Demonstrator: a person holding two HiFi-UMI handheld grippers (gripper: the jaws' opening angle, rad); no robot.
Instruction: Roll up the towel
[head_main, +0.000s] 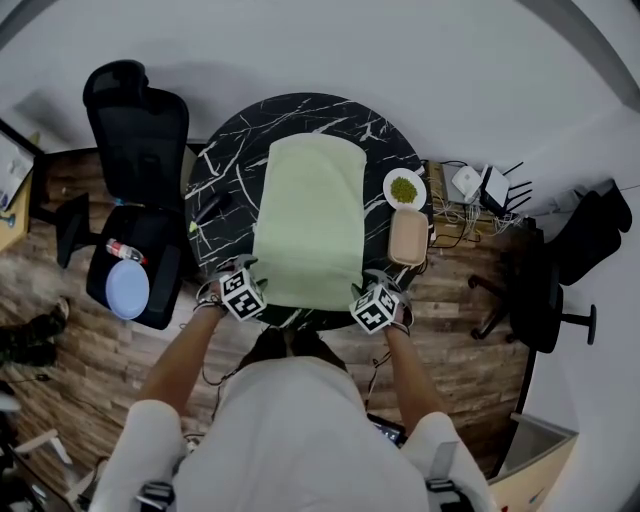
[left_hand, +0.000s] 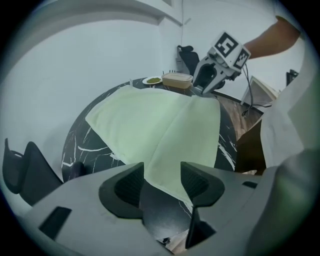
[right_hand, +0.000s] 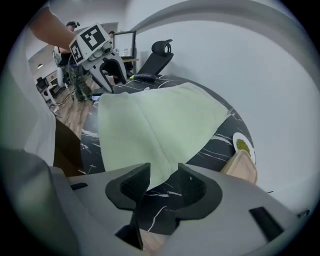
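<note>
Room: plain pale wall behind, wood-plank floor (head_main: 80, 340) under and around me.
Table: round, black marble (head_main: 225, 150) with white veins, directly in front of me.
Office chair: black, high-backed (head_main: 135, 125), close to the table's left rim; a blue plate (head_main: 127, 289) lies on its seat.
Second chair: dark (head_main: 545, 290), well apart on my right.
Towel: pale green (head_main: 310, 225), spread flat lengthwise down the table's middle; its near edge lies at the near rim, and its far edge stops short of the far rim.
Open room: a bare strip of marble runs along the towel's left side; the right side is tighter.
Left gripper: mine (left_hand: 162, 170), jaws standing apart, the towel's near left corner lying loose between them, not pinched.
Right gripper: mine (right_hand: 164, 172), jaws also apart, the near right corner between them, not clamped.
Markings: black-and-white square markers on each gripper's cube.
Tan container: (head_main: 408, 236) just beside the towel's right edge.
White plate: (head_main: 404, 187) with green bits on it, just behind the container.
Router and cables: (head_main: 485, 190) on a wooden stand to the table's right.
</note>
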